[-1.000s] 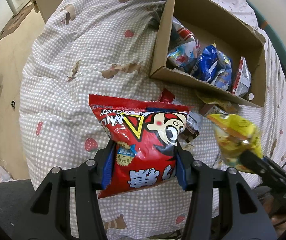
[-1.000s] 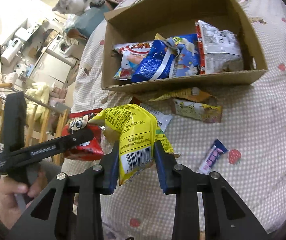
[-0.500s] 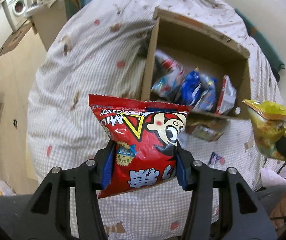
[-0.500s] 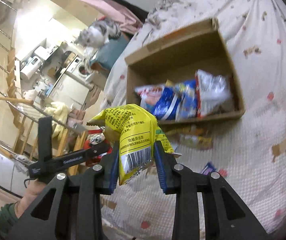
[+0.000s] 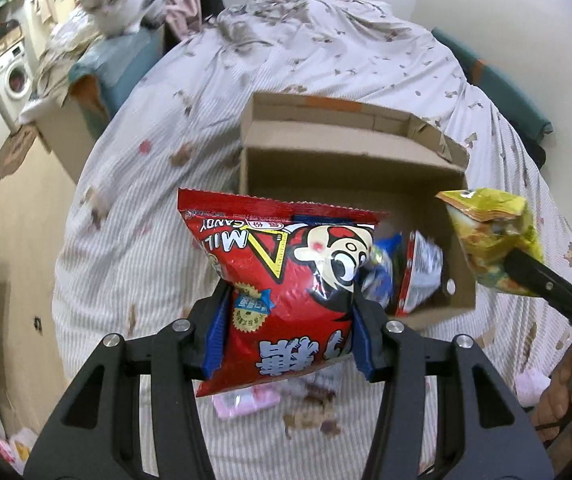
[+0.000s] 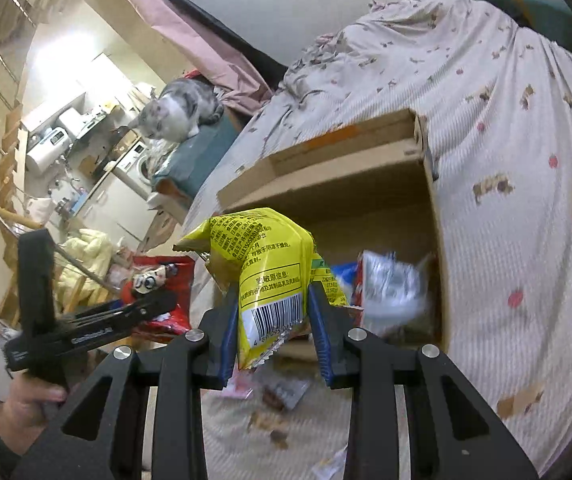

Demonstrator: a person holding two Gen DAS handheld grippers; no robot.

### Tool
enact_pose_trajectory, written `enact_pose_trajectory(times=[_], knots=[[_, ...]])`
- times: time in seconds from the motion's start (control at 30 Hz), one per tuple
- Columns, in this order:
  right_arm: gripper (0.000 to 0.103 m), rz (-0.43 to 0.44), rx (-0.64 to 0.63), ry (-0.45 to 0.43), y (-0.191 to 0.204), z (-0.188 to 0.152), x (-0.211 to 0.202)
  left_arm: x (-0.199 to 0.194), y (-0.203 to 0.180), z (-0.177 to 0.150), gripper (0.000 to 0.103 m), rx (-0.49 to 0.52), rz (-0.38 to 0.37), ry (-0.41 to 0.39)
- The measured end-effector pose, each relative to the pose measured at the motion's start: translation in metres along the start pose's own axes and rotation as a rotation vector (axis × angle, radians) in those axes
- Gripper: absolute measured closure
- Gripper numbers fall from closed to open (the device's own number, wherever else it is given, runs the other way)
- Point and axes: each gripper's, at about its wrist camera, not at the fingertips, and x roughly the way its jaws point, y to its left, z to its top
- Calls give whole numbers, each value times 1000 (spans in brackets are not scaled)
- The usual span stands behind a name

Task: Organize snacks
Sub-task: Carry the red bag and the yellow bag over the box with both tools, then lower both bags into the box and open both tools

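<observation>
Bedding with a small print is spreading under an open cardboard box (image 5: pixel 350 168). Ahead of and below both grippers, the box is waiting: the left gripper (image 5: pixel 288 332) is clamping a red candy bag (image 5: pixel 281 280), the right gripper (image 6: pixel 273 332) a yellow bag (image 6: pixel 265 276), nearer its right wall.

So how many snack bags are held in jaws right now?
2: the red milk-candy bag in the left gripper, the yellow barcode bag in the right gripper.
</observation>
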Motion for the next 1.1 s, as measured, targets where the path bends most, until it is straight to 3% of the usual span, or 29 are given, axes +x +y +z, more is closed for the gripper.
enact_pose_trajectory(times=[0.27,0.43,0.6,0.83,0.93,0.97,1.0,1.03,1.07,1.1], knots=[[69,-65,-37,12,-21,25,36,47,-11,33,56,-25,-20,18],[69,-76,-52,-6,-35,28,49,61,-12,30,56,13,-52,-39],[69,-129,-95,1,-40,23,61,74,-16,30,56,62,-42,-33],[69,-181,-121,-11,-37,27,67,91,-11,39,56,21,-58,-1],[65,-149,-118,14,-36,27,71,94,-9,39,53,-2,-88,4],[61,-135,-112,16,-36,26,71,93,-9,40,49,-2,-89,0],[54,-128,-109,15,-37,27,69,91,-10,40,37,0,-87,-5],[30,-130,-106,9,-37,27,68,90,-9,40,29,-2,-81,-12],[15,-132,-97,-11,-38,27,64,87,-8,40,21,-11,-82,-28],[14,-128,-88,-32,-40,28,60,85,-7,40,20,-19,-87,-38]])
